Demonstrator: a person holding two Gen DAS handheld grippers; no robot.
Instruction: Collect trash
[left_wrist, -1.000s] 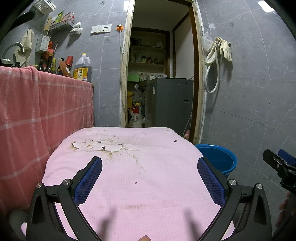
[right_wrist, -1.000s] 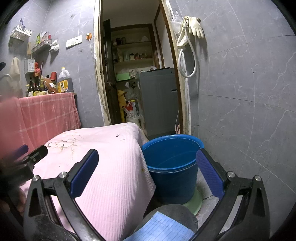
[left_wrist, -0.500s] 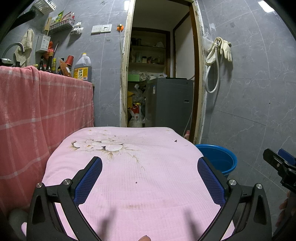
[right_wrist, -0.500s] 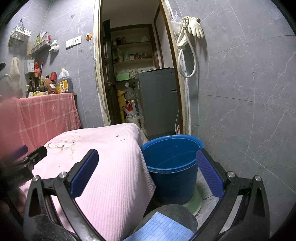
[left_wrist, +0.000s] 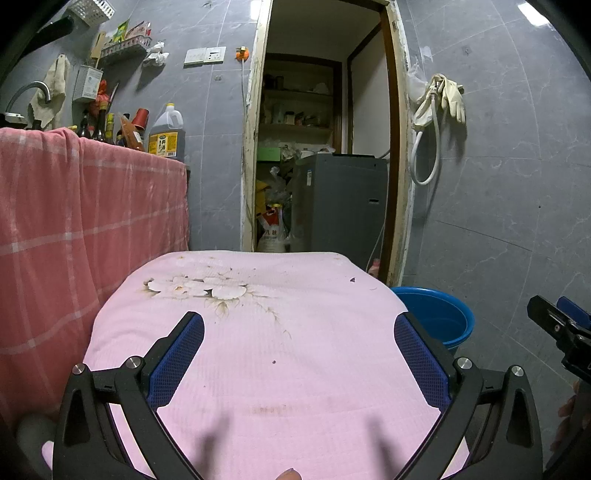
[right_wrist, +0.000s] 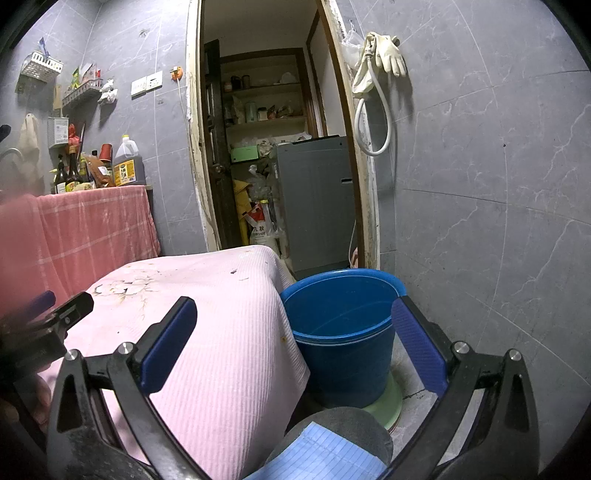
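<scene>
A table under a stained pink cloth (left_wrist: 295, 369) fills the left wrist view. My left gripper (left_wrist: 298, 325) hangs open over its near half, nothing between the fingers. A few tiny dark scraps (left_wrist: 352, 279) lie near the cloth's far right corner, also visible as scraps (right_wrist: 233, 271) in the right wrist view. A blue bucket (right_wrist: 347, 365) stands on the floor against the table's right side, its inside looking bare. My right gripper (right_wrist: 294, 310) is open above the cloth edge and the bucket. The bucket (left_wrist: 461, 332) shows beyond the table, with the right gripper (left_wrist: 557, 325) at the frame edge.
A counter draped in red checked cloth (left_wrist: 92, 221) carries bottles and an oil jug (left_wrist: 166, 133) on the left. Straight ahead an open doorway holds a grey appliance (left_wrist: 340, 203) and bags. Gloves and a hose (right_wrist: 376, 74) hang on the right wall. A knee (right_wrist: 332, 443) sits below.
</scene>
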